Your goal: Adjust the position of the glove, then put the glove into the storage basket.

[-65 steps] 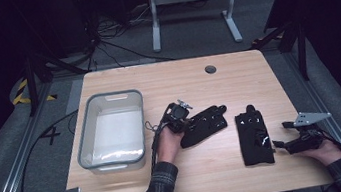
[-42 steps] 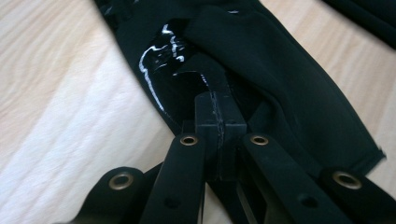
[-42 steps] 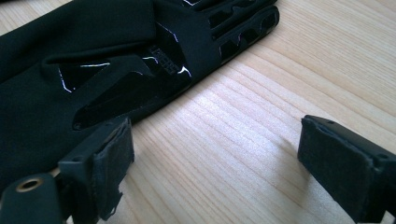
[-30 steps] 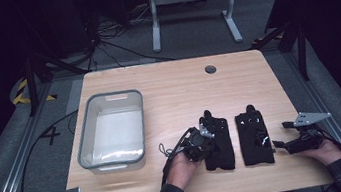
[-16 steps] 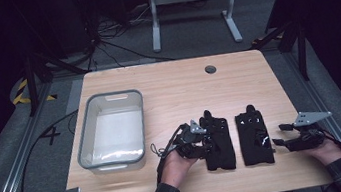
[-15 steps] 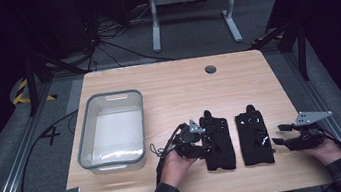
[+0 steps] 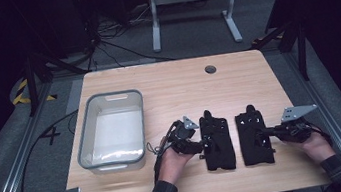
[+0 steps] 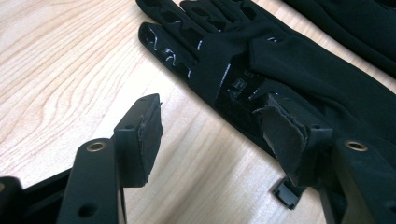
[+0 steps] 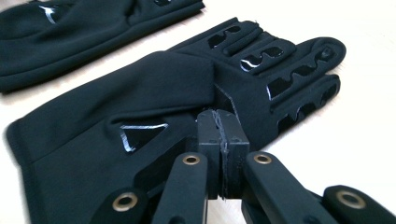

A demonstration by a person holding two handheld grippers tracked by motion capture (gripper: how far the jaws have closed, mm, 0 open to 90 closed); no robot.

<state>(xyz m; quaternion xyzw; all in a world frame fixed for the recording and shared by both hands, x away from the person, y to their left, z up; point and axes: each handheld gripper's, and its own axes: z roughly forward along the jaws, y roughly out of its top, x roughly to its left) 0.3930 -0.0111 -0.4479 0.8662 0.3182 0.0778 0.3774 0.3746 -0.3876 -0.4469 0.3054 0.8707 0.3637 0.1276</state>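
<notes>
left hand-held gripper point(image 8: 210, 135): jaws just opening, apart beside left glove point(image 7: 216, 140) | right hand-held gripper point(image 9: 222, 135): jaws just closing, pinched right glove point(image 9: 154, 93) | table point(image 7: 166, 81), lower centre

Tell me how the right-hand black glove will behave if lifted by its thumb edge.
The right-hand glove lies flat and creased like thin fabric, so it would probably droop. Its glossy printed strips may grip the table slightly. It looks light.

Left glove's point(image 8: 289, 79) cuff cut off; right claw's point(image 9: 222, 140) catch hidden
</notes>
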